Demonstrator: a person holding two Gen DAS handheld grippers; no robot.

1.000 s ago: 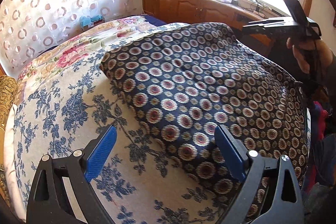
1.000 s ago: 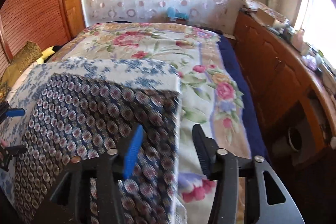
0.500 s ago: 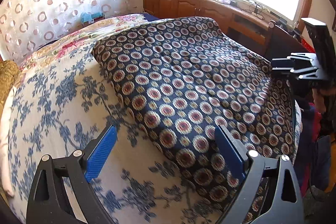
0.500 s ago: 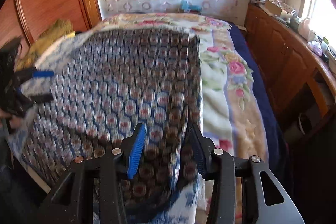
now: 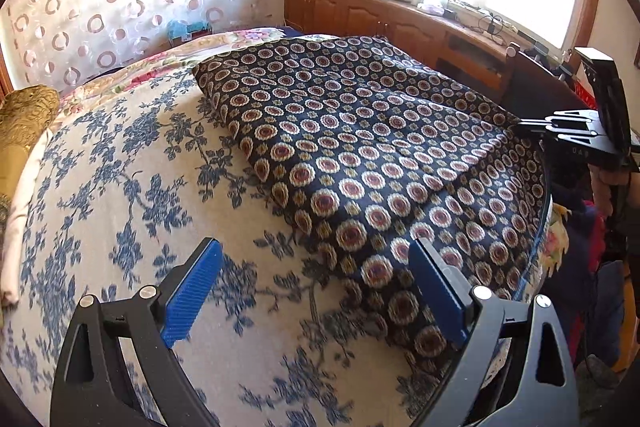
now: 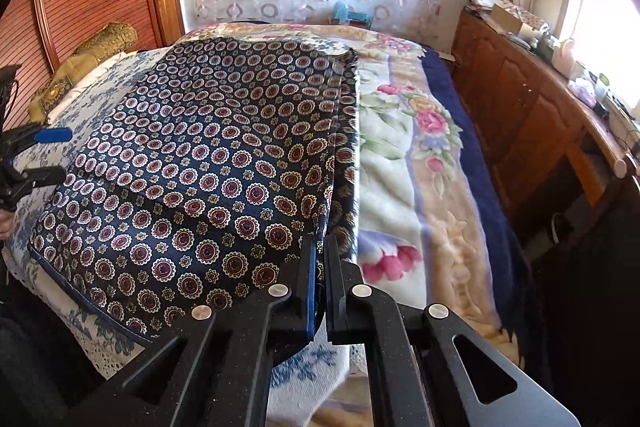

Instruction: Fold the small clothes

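Silky medallion-print cloth [image 6: 224,163], folded flat

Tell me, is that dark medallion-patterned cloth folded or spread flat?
Folded: the dark medallion-patterned cloth shows stacked layers along its right edge, and an upper layer's edge crosses it.

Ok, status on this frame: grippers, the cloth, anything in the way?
Left gripper open, hovering at the near edge. Right gripper shut on the navy medallion-print cloth at its right edge. Cloth lies on the blue floral bedspread. Nothing blocking.
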